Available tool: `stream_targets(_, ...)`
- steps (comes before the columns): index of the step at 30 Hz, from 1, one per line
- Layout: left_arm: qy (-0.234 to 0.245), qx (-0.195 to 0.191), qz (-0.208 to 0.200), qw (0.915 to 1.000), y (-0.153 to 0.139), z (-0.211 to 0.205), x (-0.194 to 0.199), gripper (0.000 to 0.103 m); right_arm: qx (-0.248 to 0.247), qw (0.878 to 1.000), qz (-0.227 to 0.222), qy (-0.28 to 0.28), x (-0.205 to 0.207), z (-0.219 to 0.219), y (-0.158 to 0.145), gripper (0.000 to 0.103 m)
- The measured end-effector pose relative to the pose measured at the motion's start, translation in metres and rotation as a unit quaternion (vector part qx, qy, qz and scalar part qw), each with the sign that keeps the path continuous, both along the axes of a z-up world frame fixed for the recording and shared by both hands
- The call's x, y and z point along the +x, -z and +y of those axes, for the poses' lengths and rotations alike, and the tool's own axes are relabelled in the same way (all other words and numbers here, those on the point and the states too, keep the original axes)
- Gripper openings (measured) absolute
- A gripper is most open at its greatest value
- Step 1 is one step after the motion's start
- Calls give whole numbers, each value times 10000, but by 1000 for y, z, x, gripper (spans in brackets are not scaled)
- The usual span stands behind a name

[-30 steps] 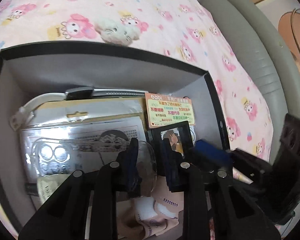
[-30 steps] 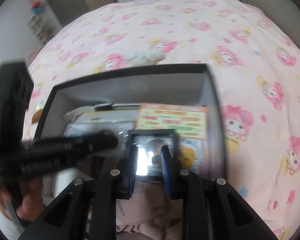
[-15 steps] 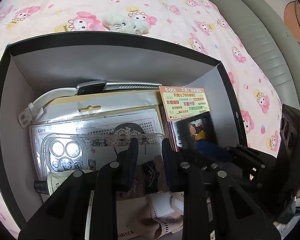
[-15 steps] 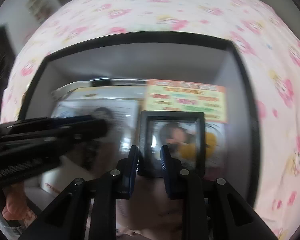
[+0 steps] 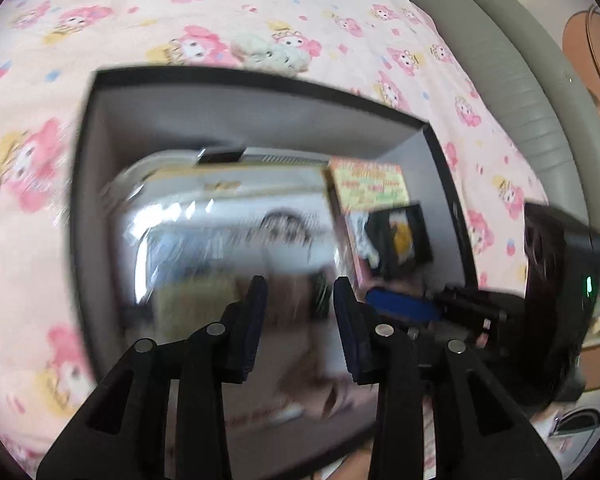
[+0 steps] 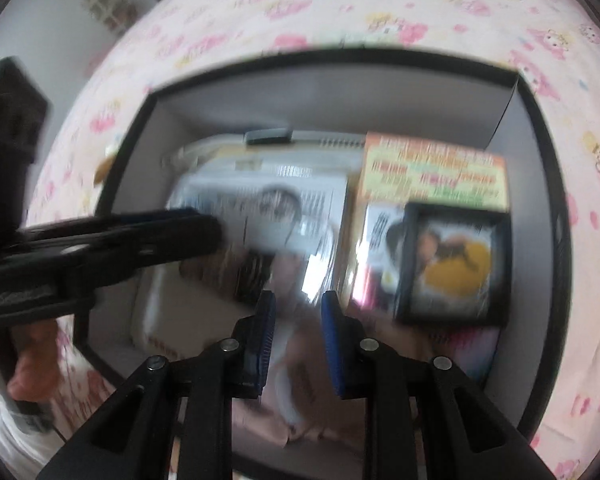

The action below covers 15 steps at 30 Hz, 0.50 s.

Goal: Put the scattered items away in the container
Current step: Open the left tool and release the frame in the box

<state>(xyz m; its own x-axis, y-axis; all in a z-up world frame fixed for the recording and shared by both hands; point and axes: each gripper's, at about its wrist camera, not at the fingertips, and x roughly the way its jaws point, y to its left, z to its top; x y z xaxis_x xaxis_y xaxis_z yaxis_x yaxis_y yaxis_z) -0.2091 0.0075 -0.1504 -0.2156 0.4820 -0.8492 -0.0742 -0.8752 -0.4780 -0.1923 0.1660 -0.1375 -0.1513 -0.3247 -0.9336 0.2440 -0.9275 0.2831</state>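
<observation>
A black-rimmed box with grey walls sits on a pink patterned bedspread. It holds a packaged clear phone case, an orange-green card, a small black picture frame and pink socks. My left gripper hovers open and empty over the box. My right gripper is open and empty above the socks, left of the frame. The views are blurred.
A small white plush toy lies on the bedspread behind the box. A grey padded bed edge runs along the right. The right gripper body is at the box's right side; the left gripper reaches in from the left.
The right gripper let go of the black picture frame, which now lies in the box's right part. The left gripper released the phone case earlier and has drawn back and up.
</observation>
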Motion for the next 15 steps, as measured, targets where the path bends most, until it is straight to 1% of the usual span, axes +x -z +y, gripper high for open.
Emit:
stream_targets(3, 217, -284, -164, 9992, 5, 1, 22, 34, -108, 9996, -84, -248, 9, -5, -2, 21)
stream_targets(5, 393, -497, -254, 9977, 10, 6, 28, 33, -73, 9991, -107, -412, 13, -10, -2, 21)
stream_targets(8, 615, -916, -333, 9933, 17, 22, 25, 33, 114, 9985, -210, -490, 12, -20, 6, 21)
stream_targets(10, 587, -1081, -448, 9914, 27, 25, 16, 33, 251, 9983, -241, -471, 6, -23, 11, 21)
stream_targets(11, 525, -1135, -480, 9910, 31, 25, 11, 33, 313, 9982, -207, -458, 1, -25, 12, 21)
stream_targets(13, 415, -1062, -544, 9920, 33, 21, -2, 33, 508, 9980, -109, -366, -10, -26, 13, 21)
stream_targets(15, 281, -977, -520, 9935, 32, 16, -14, 33, 463, 9986, -81, -235, -22, -24, 12, 21)
